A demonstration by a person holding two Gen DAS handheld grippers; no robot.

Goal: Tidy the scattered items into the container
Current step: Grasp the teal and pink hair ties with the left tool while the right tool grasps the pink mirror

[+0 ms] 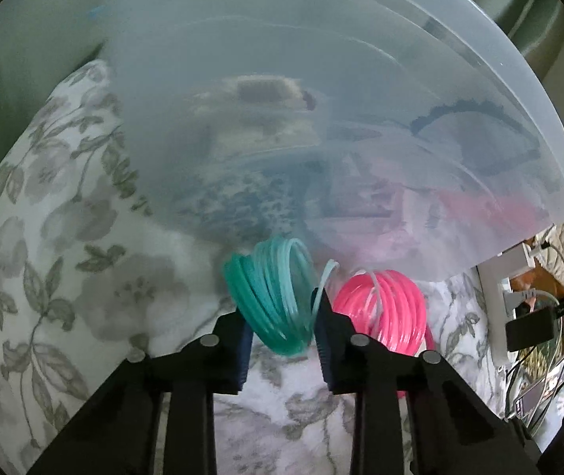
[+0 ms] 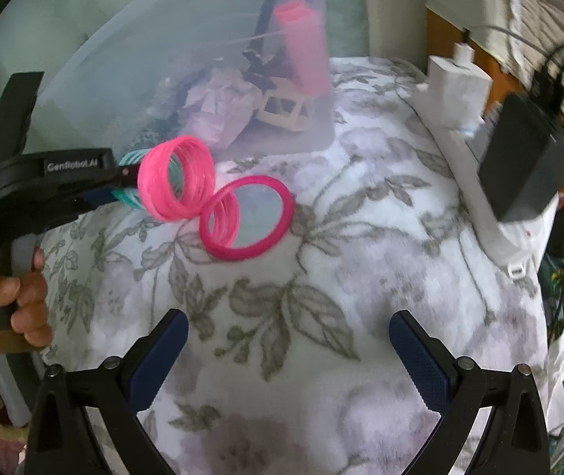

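mostly hazy container (image 1: 321, 59) contents (blurred shapes) beyond left tongs (image 1: 282, 316) on teal coil (image 1: 270, 297)

- A plastic spring coil toy, teal (image 1: 270, 297) at one end and pink (image 1: 385, 308) at the other, arches just in front of the container; its teal rings sit clamped between dark blue pads, and its far pink end lies flat on the floral blanket (image 2: 248, 217).
- A frosted translucent plastic storage container (image 1: 282, 99) stands on the blanket, holding a pink cylinder (image 2: 305, 47), crumpled pale fabric and a cream frame.
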